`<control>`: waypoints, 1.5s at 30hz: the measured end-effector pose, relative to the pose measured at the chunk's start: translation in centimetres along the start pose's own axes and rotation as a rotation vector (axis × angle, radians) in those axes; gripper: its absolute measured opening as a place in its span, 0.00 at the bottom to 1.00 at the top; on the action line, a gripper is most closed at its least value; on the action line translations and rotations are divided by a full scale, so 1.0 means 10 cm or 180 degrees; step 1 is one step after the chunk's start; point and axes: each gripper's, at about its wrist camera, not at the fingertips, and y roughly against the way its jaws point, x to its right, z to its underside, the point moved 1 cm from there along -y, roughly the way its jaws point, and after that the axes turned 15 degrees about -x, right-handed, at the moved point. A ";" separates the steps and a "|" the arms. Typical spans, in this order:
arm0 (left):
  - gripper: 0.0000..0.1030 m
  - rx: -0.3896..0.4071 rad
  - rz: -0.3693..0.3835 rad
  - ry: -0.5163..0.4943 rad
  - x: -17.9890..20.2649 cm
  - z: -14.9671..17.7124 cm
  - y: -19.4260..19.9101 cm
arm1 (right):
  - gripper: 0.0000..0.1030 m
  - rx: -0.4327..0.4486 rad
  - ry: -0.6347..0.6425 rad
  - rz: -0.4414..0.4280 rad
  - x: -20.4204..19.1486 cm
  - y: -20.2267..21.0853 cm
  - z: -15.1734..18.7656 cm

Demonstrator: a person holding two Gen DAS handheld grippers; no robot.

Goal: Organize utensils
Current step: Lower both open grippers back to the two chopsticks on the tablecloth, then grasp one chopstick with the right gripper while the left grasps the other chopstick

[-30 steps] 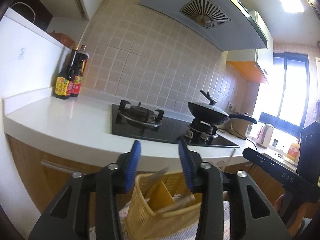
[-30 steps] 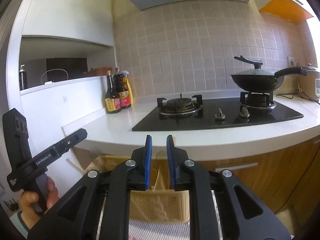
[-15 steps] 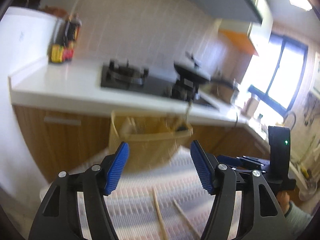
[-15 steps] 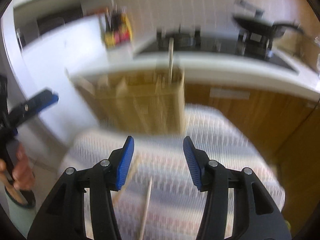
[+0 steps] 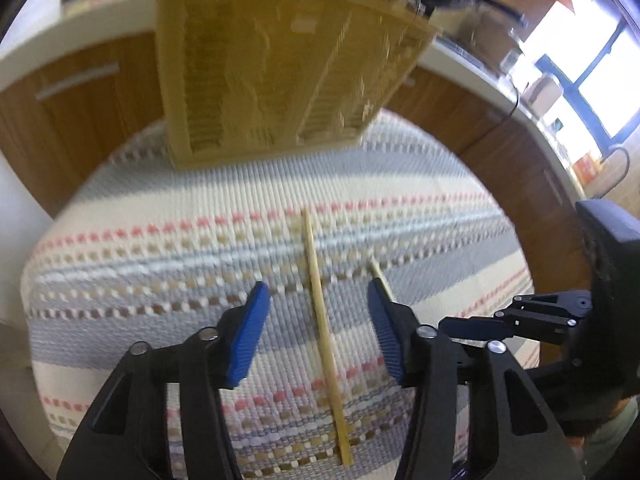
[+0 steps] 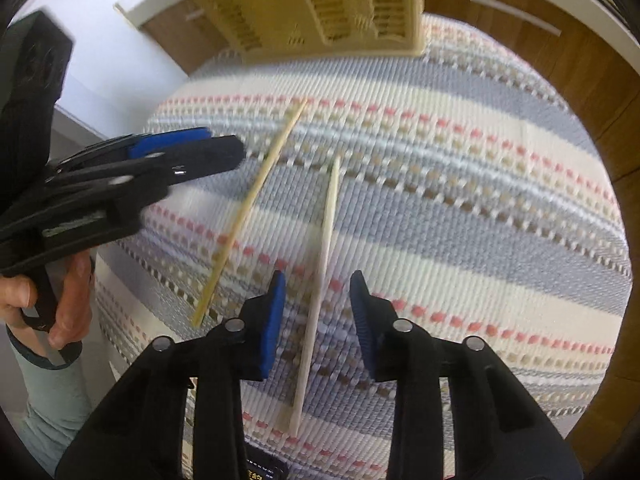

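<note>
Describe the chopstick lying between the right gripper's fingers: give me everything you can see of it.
The chopstick is a slim, pale stick that looks like wood or bamboo, tapering toward its far tip. It lies flat on the striped woven mat, running roughly along the right gripper, whose jaws are open on either side without touching it. A second, yellower chopstick lies apart to its left, angled away. Motion blur hides finer surface detail.

right gripper (image 6: 316, 312) fingers apart | astride pale chopstick (image 6: 320, 264) | striped mat (image 6: 480, 200)
</note>
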 end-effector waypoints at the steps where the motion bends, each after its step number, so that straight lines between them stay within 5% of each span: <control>1: 0.44 -0.0048 -0.0029 -0.0007 0.00 0.00 -0.05 | 0.25 -0.0041 -0.0001 0.0010 -0.02 -0.05 0.00; 11: 0.42 -0.0235 -0.0332 -0.0133 0.18 -0.04 -0.31 | 0.05 -0.0022 0.0208 0.0556 -0.34 -0.28 0.06; 23: 0.41 -0.0342 -0.1081 -0.0496 0.58 -0.04 -0.48 | 0.04 0.0099 -0.0055 0.0391 0.03 -0.13 0.23; 25: 0.30 -0.0358 -0.1058 -0.0499 0.62 -0.05 -0.50 | 0.04 0.0133 -0.0096 0.0354 0.09 -0.08 0.24; 29: 0.25 -0.0363 -0.1084 -0.0525 0.71 -0.07 -0.54 | 0.04 0.0221 -0.0154 0.0261 0.22 0.08 0.26; 31: 0.05 -0.0349 -0.1155 -0.0491 0.75 -0.08 -0.57 | 0.04 0.0277 -0.0161 0.0204 0.26 0.16 0.31; 37: 0.04 -0.0225 -0.0937 -0.0419 0.60 0.04 -0.42 | 0.04 0.0459 -0.0110 0.0099 0.32 0.38 0.36; 45: 0.04 0.0587 -0.0459 -0.0465 0.63 0.26 0.19 | 0.04 0.0848 0.0073 -0.0062 0.23 0.75 0.36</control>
